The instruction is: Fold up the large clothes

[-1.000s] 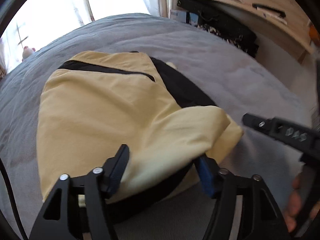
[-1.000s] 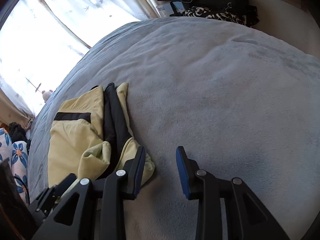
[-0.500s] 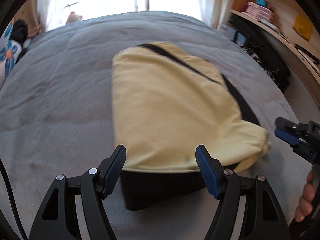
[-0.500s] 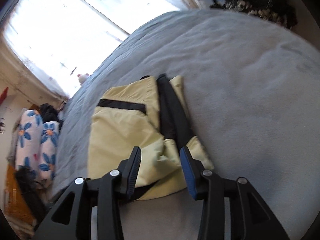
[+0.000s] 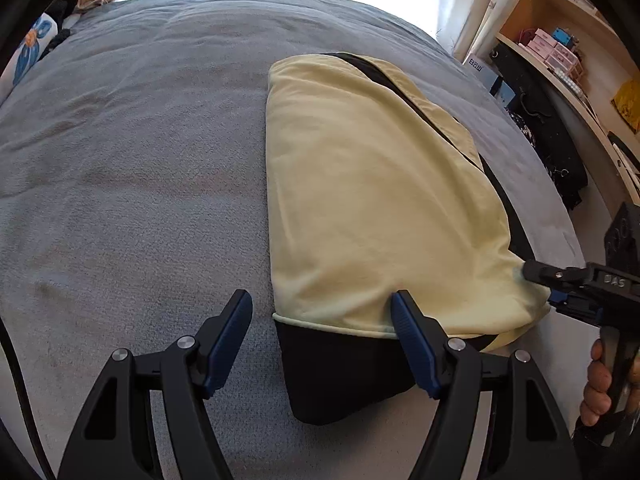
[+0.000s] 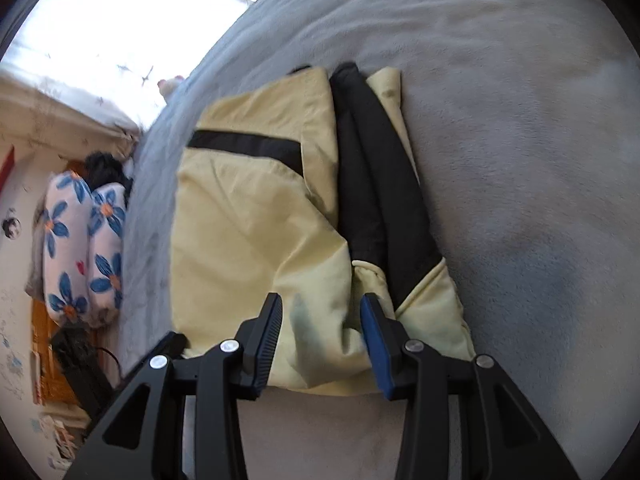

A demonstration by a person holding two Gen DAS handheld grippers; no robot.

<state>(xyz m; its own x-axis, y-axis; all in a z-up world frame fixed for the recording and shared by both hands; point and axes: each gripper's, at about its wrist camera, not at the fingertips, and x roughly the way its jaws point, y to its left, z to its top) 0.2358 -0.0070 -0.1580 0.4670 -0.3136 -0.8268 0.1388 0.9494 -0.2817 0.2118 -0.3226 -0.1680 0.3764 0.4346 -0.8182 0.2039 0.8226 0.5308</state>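
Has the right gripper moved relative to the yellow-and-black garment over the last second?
Yes. The right gripper has come in from beside the garment, over bare grey blanket, and now straddles the garment's near yellow corner, jaws open.

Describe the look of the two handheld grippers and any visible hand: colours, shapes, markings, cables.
Both grippers, left gripper and right gripper, are matte black plastic with triangular cut-out linkages, silver pivot screws and ribbed blue finger pads. A thin black cable runs along the left one. The right gripper bears embossed lettering, and a bare hand grips its handle.

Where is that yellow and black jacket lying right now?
The jacket lies folded on the grey bedspread, right of centre in the left wrist view, with bookshelves beyond its right side.
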